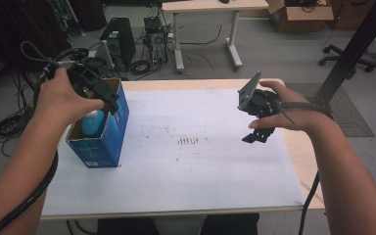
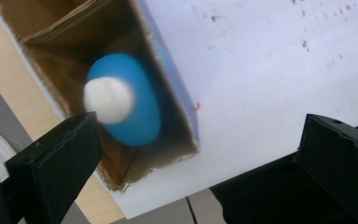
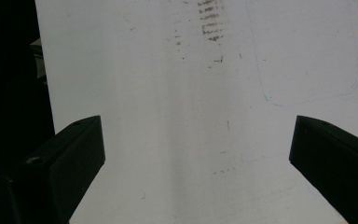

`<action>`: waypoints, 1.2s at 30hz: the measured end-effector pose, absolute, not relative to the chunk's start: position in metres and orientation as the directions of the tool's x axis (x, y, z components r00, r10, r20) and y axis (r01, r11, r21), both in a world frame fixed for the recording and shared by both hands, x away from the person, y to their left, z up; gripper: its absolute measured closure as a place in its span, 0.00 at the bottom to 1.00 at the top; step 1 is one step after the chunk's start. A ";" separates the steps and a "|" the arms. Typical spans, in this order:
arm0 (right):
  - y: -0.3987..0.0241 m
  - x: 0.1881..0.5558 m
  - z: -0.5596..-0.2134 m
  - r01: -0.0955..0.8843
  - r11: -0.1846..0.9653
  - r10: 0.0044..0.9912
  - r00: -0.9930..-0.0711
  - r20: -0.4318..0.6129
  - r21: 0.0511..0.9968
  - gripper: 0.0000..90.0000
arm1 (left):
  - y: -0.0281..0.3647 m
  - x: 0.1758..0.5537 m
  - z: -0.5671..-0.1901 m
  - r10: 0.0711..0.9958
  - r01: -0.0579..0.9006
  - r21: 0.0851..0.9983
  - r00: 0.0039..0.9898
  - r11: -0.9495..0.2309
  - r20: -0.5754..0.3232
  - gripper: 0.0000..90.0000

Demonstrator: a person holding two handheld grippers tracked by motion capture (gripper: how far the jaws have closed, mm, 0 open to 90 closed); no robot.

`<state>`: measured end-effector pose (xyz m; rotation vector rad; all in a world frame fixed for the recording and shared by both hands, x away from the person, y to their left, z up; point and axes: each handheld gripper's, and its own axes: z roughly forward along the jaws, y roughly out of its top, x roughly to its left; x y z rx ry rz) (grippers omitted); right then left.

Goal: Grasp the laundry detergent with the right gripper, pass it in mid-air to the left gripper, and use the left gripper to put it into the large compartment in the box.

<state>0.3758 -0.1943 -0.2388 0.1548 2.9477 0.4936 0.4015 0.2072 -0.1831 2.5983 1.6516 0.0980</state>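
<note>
With the bottle point(image 2: 123, 100) now in the box point(image 1: 108, 134), the job looks almost done.
Left tongs point(image 2: 200, 154) and right tongs point(image 3: 196, 158) are both spread wide and hold nothing; the box stands at the tabletop's point(image 1: 186, 196) left edge.

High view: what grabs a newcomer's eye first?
The blue box at the table's left edge, open at the top, with a blue bottle with a white cap standing inside. The left gripper hangs right above it, jaws wide apart with nothing between them. The right gripper hovers open over the bare, smudged white mat at the right.
</note>
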 end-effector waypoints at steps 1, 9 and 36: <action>-0.195 0.376 -0.239 0.077 0.940 0.126 -0.984 -0.129 0.333 0.04 | 0.204 0.401 -0.182 0.895 0.890 0.091 0.446 -0.446 0.025 0.00; -0.197 0.374 -0.235 0.077 0.942 0.125 -0.984 -0.129 0.326 0.04 | 0.171 0.395 -0.175 0.756 0.754 0.092 0.655 -0.651 -0.020 0.00; -0.186 0.368 -0.218 0.045 0.965 0.077 -0.991 -0.112 0.260 0.04 | 0.107 0.381 -0.183 0.365 0.368 0.039 0.929 -0.929 -0.060 0.00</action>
